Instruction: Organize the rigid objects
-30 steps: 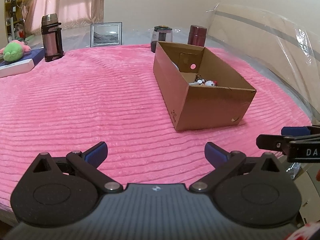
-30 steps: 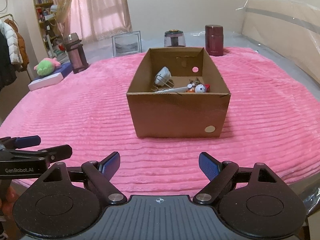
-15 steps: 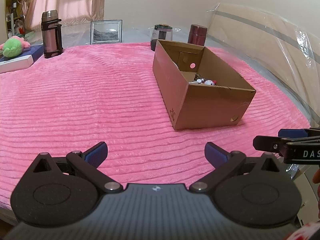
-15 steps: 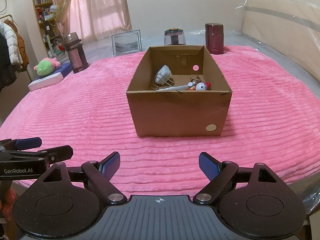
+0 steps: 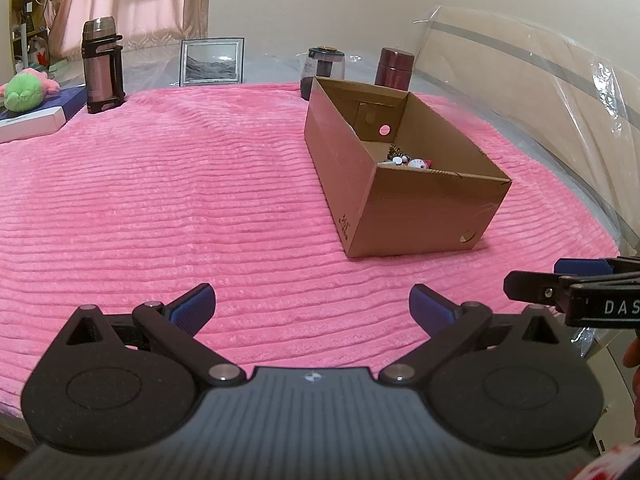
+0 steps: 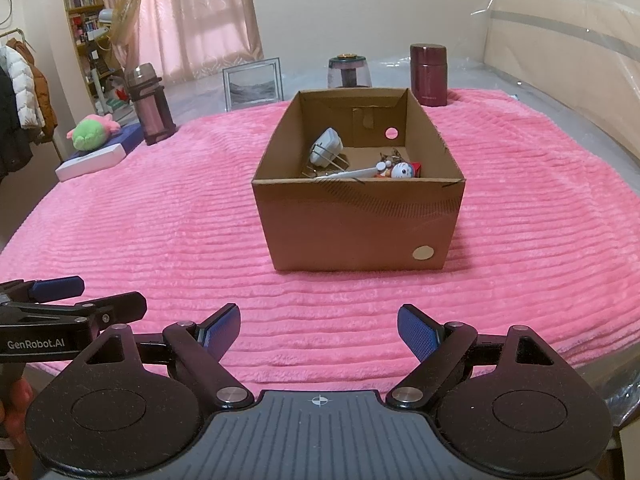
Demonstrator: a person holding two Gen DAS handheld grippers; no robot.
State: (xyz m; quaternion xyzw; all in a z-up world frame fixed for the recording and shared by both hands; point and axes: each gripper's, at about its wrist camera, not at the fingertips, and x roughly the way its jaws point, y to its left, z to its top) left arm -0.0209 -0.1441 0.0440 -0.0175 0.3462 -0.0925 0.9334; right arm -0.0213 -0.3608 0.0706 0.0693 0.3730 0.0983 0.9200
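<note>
We are holding both grippers low at the near edge of the pink blanket (image 6: pixel 160 220), the left gripper (image 5: pixel 310 308) and the right gripper (image 6: pixel 318 328) each with its tongs spread wide and gripping nothing. The box (image 6: pixel 360 216) is sitting mid-blanket, straight ahead of the right gripper and off to the right of the left one, with small rigid pieces already lying inside. It is looking light and stiff but thin-walled, so we are judging the rim of a side wall — pinched between the pads — to be the best hold; the bottle (image 6: pixel 428 74), jar (image 6: pixel 348 72) and flask (image 6: pixel 150 104) along the far edge are likely smooth, heavier and prone to slipping. The right view is showing down into the box — a white plug (image 6: pixel 326 150) and a toy figure (image 6: pixel 402 170) — while the left view is catching only a sliver of the contents but is showing the box's long side.
</note>
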